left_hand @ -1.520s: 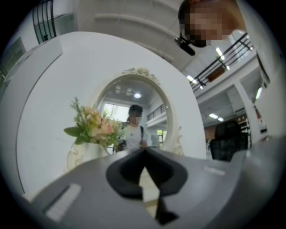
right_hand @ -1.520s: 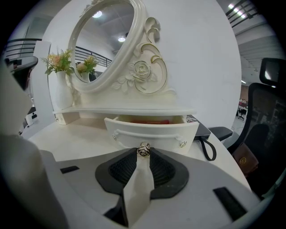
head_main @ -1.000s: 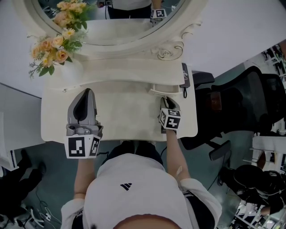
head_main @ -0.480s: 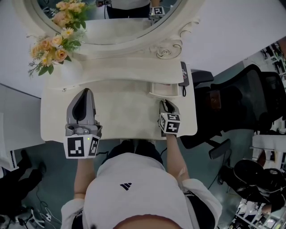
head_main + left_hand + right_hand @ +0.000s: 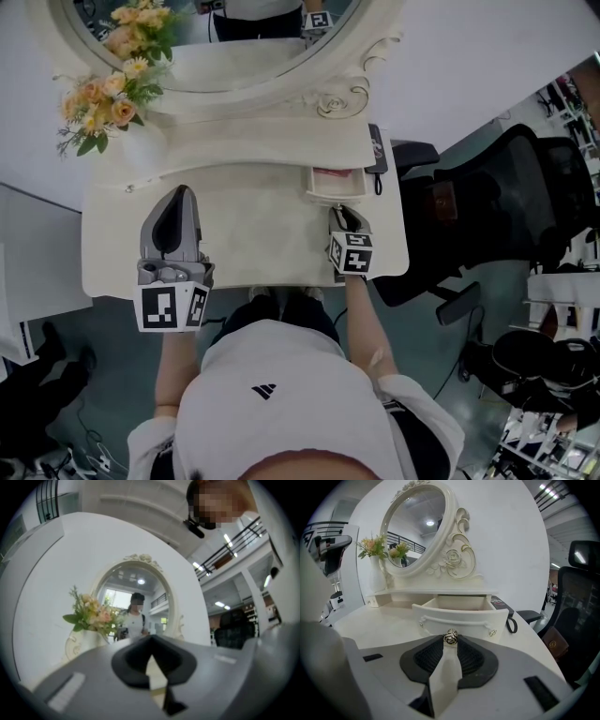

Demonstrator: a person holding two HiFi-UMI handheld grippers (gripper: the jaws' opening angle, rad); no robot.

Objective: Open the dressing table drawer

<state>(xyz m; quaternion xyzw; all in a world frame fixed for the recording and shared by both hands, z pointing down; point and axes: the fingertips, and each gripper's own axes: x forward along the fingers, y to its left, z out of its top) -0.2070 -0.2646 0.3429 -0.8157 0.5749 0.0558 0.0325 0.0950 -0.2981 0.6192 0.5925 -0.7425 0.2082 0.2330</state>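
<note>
A small drawer (image 5: 336,185) stands pulled out from the shelf at the back right of the cream dressing table (image 5: 244,239). In the right gripper view its white front (image 5: 459,617) faces me, and the inside shows above it. My right gripper (image 5: 340,214) (image 5: 450,638) is shut on the round metal knob (image 5: 450,637) at the middle of that front. Over the left half of the tabletop my left gripper (image 5: 177,192) (image 5: 151,638) hovers with its tips together and holds nothing. It points toward the mirror.
An oval mirror (image 5: 234,37) rises behind the shelf, with a vase of orange flowers (image 5: 103,98) at the left. A dark flat object with a strap (image 5: 376,155) lies right of the drawer. A black office chair (image 5: 497,206) stands close to the table's right edge.
The drawer has slid further out of the shelf toward me, with my right gripper drawing back along with it. My left gripper has stayed where it was.
</note>
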